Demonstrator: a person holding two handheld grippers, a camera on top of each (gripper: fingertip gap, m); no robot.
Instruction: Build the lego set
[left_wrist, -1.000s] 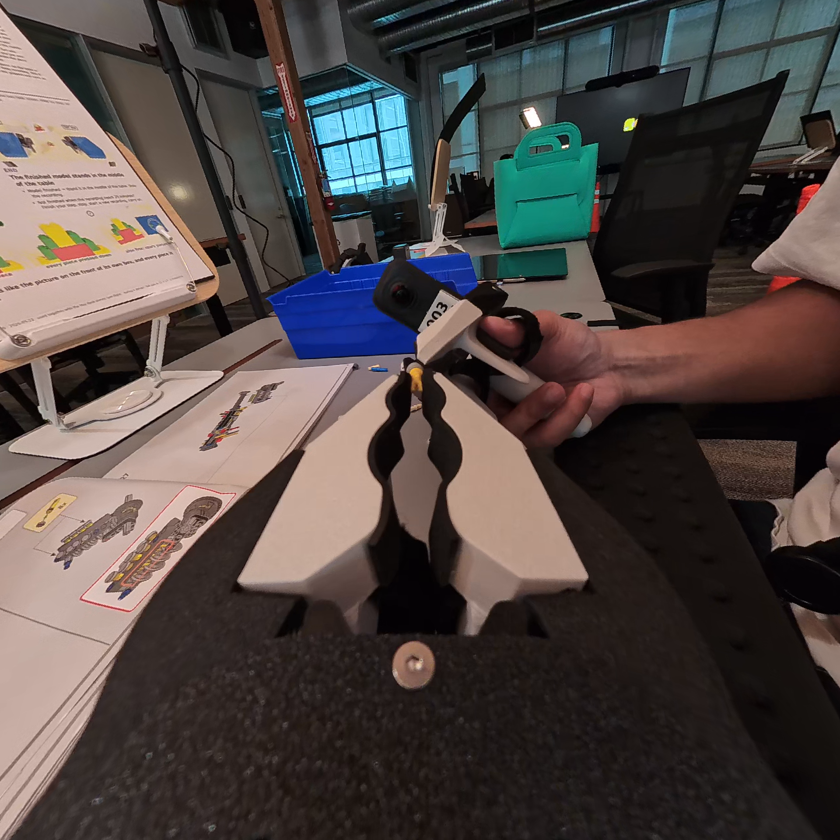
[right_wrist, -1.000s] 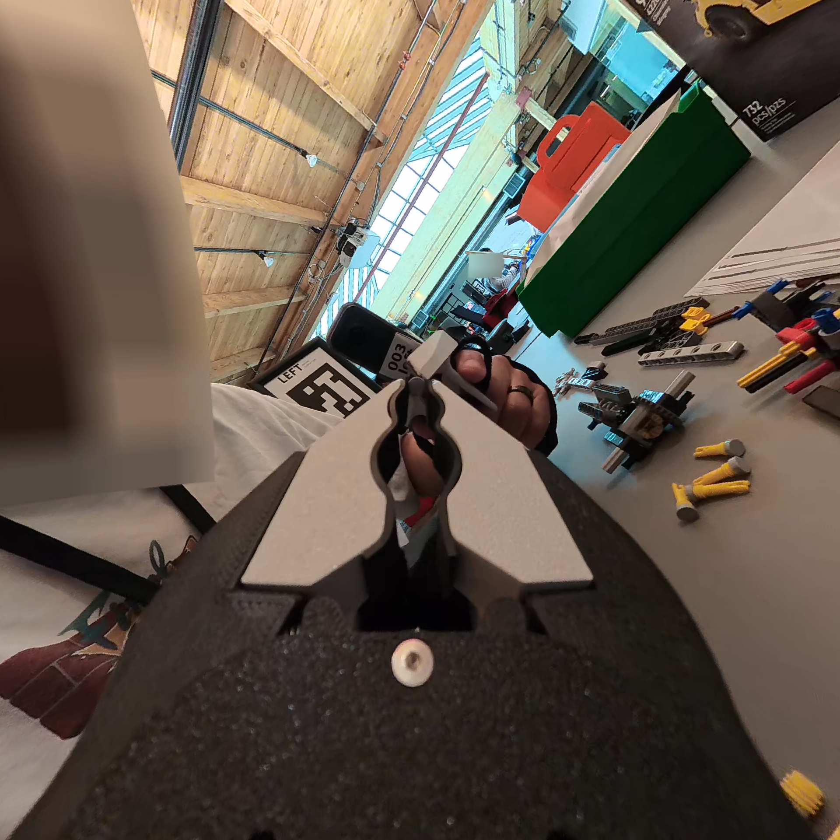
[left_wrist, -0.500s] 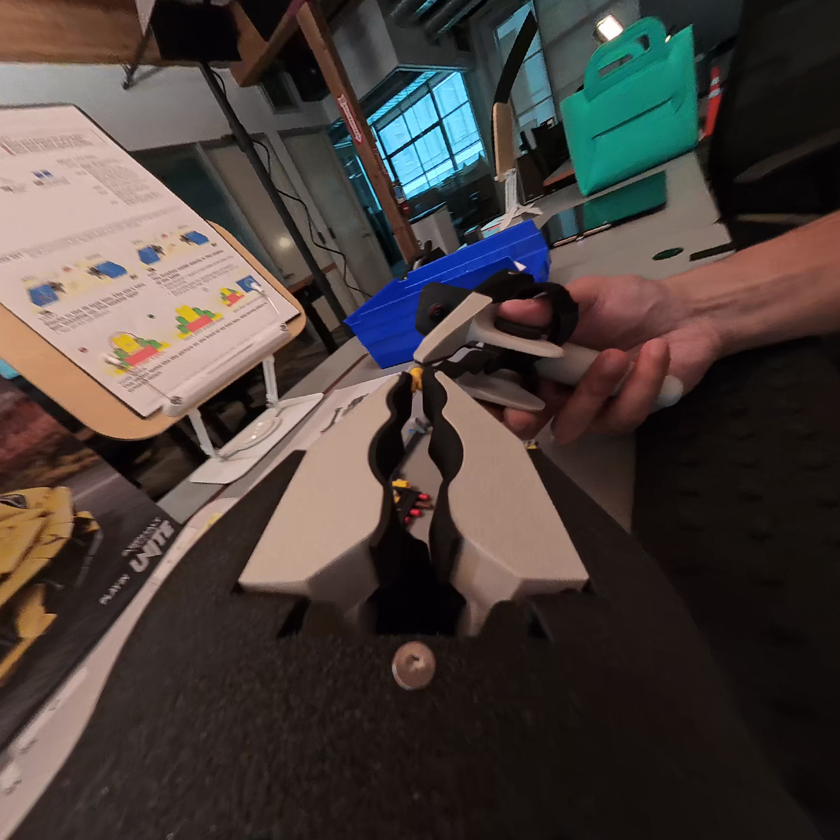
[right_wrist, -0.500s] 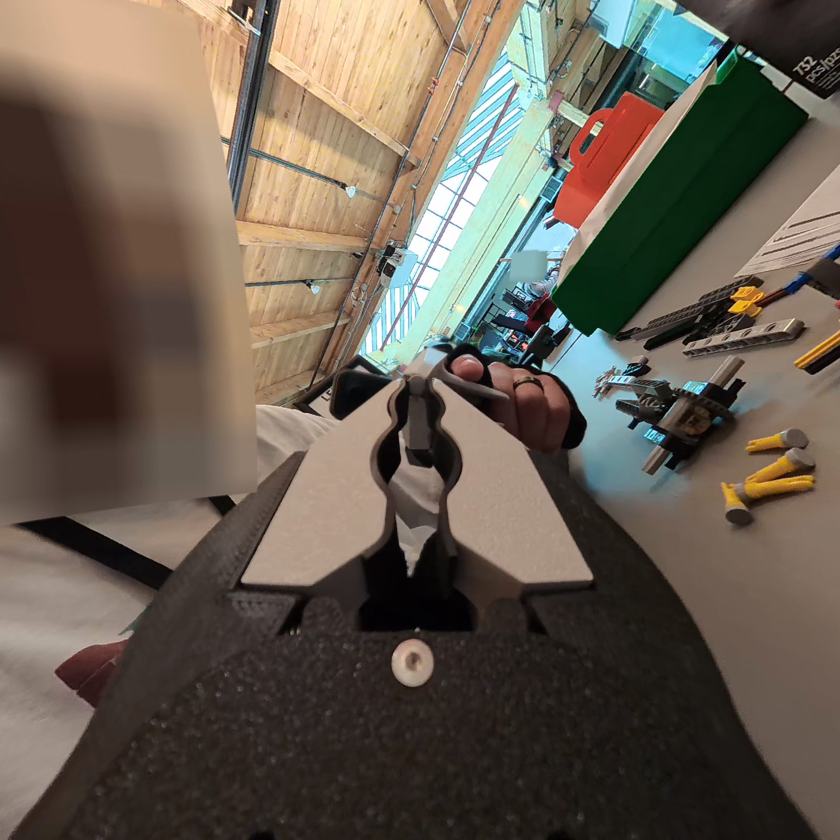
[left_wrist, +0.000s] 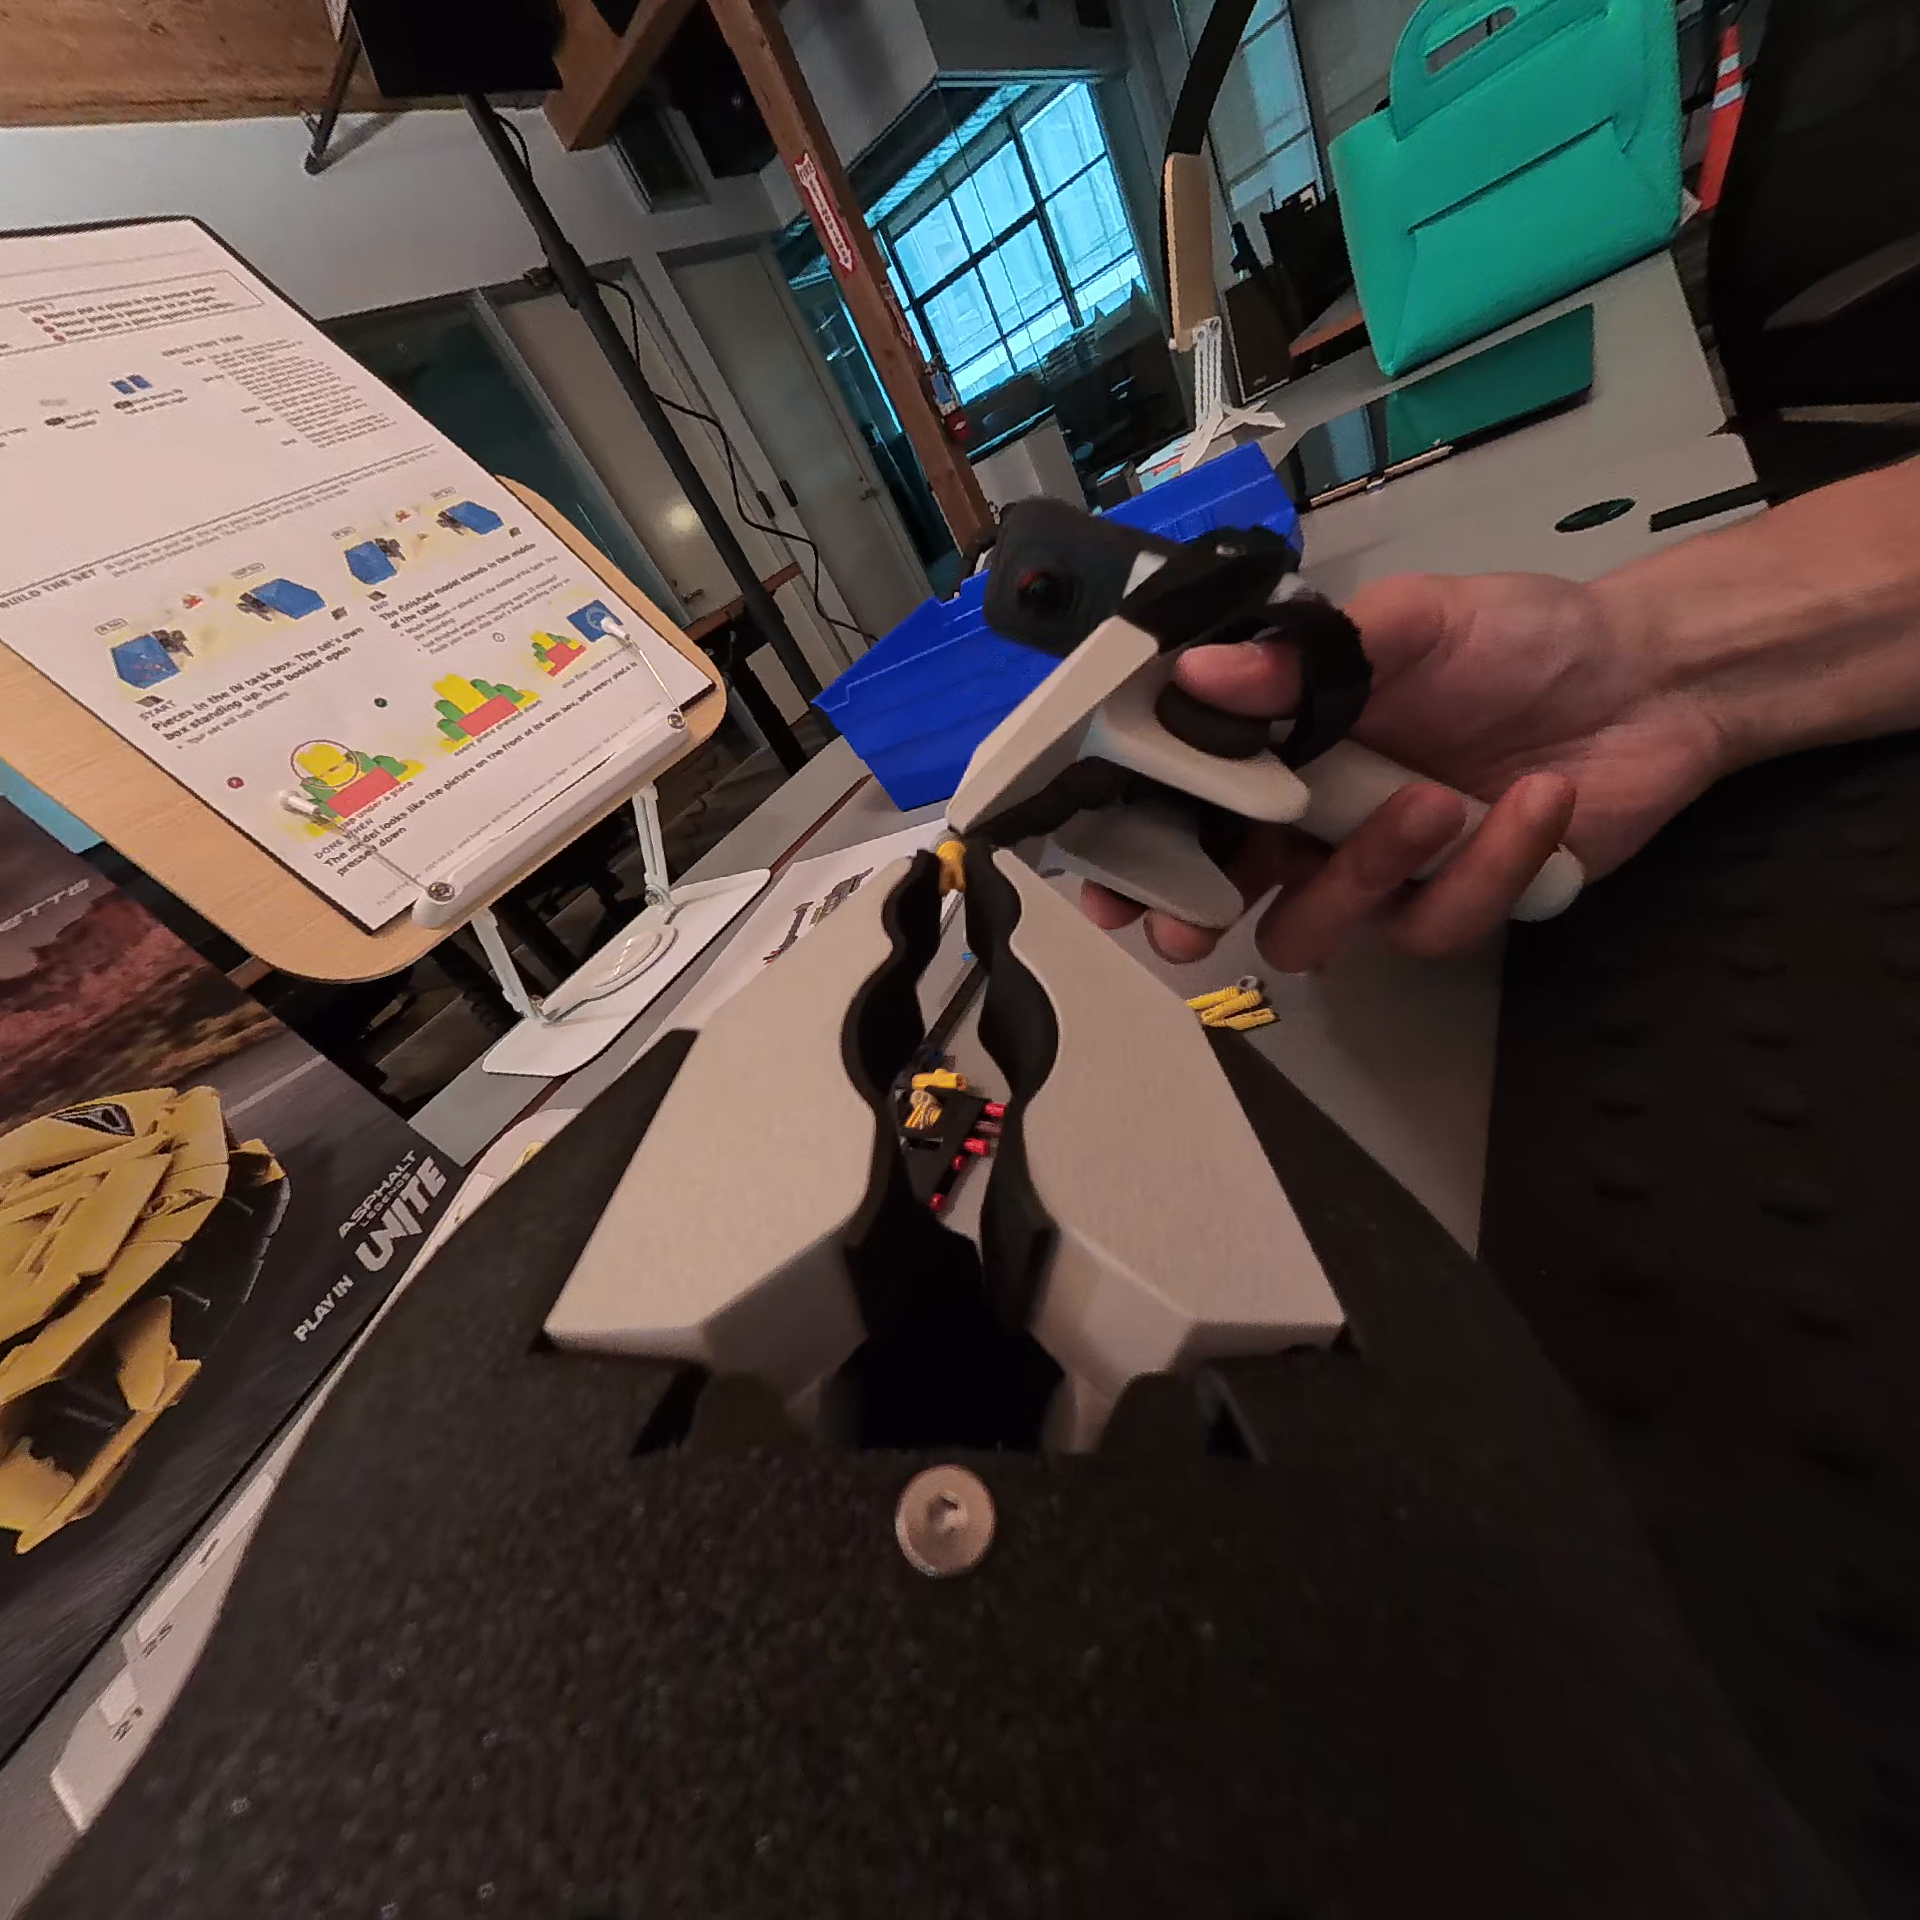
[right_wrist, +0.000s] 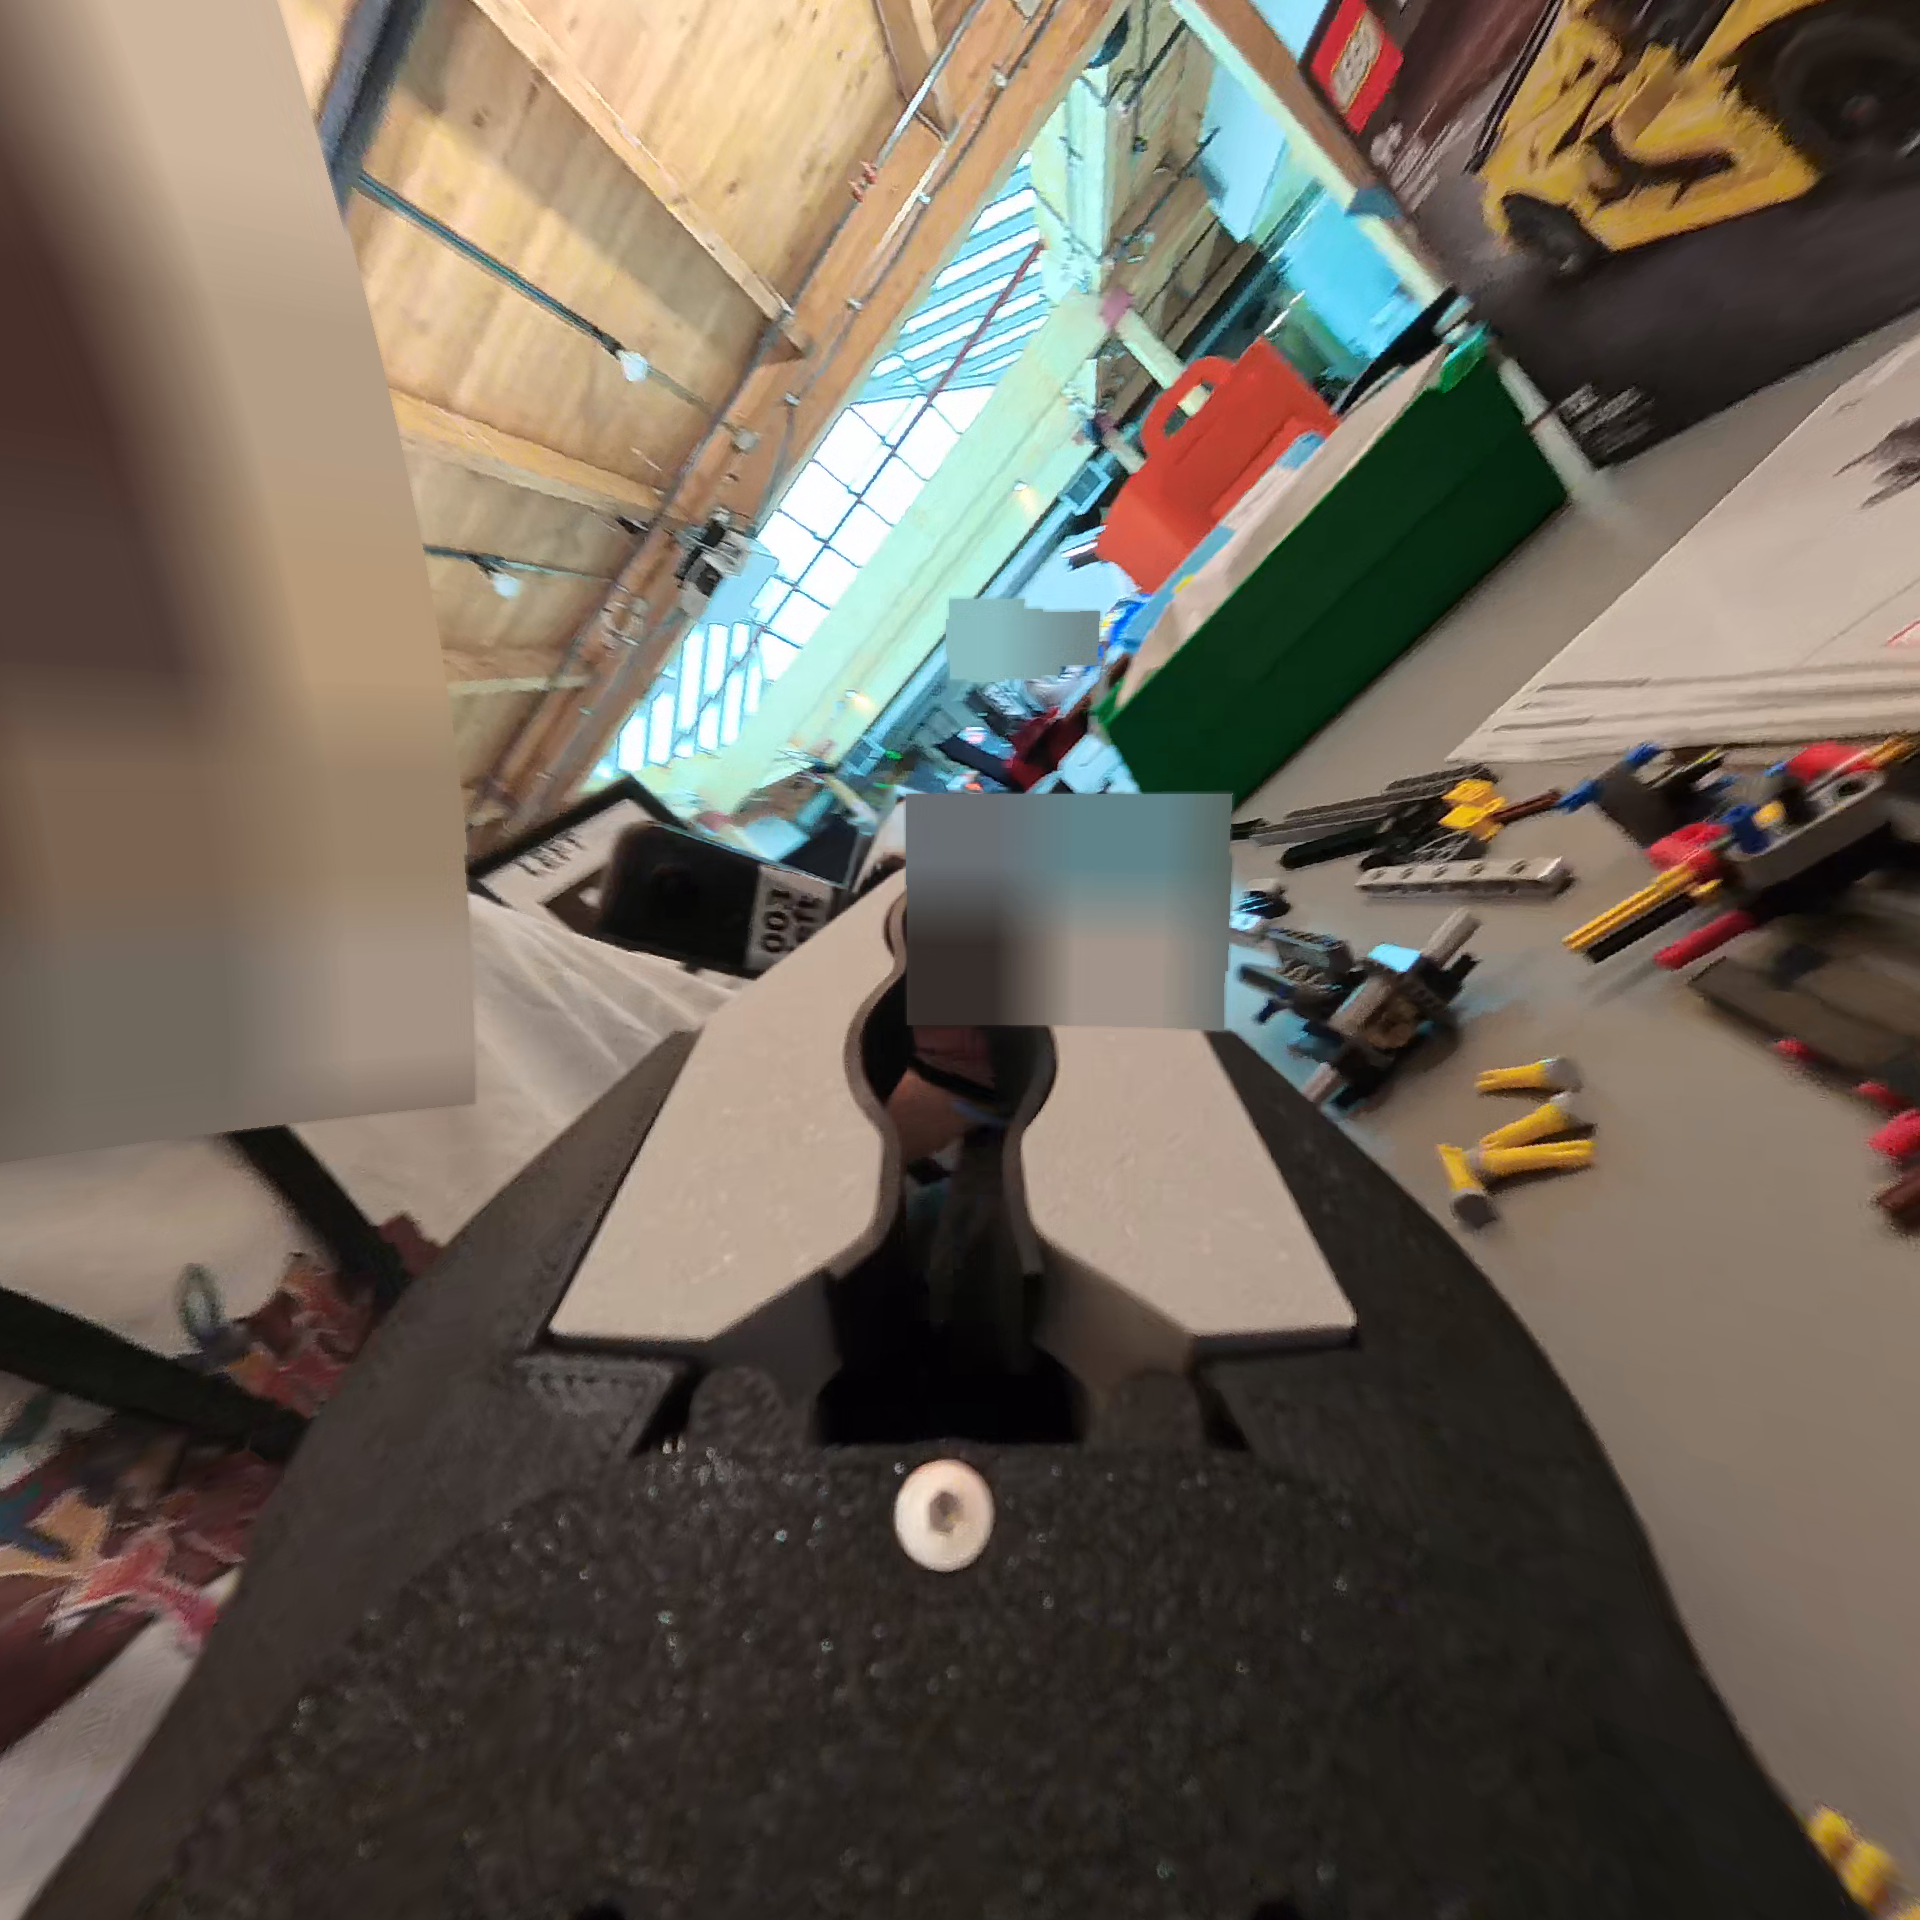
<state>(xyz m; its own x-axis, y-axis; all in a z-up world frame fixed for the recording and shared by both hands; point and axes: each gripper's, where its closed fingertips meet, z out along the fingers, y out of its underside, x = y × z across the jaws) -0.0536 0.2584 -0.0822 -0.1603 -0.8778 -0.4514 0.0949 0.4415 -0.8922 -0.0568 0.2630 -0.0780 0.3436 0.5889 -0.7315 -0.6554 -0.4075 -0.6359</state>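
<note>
STEP: you're mating a small yellow peg (left_wrist: 950, 871) in mid-air | LEFT: left gripper (left_wrist: 954, 883) jaws nearly closed, pinching it at the tips | RIGHT: right gripper (left_wrist: 961, 831) tips meet the peg; grip unclear | NEXT: align carefully; half-built lego assembly (right_wrist: 1371, 1003) waits on tabletop (right_wrist: 1558, 1351).

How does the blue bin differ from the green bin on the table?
The blue bin is bright blue, the green bin dark green. White material sticks out above the green bin's rim; the blue bin's inside is hidden. Both stand on the grey table.
</note>
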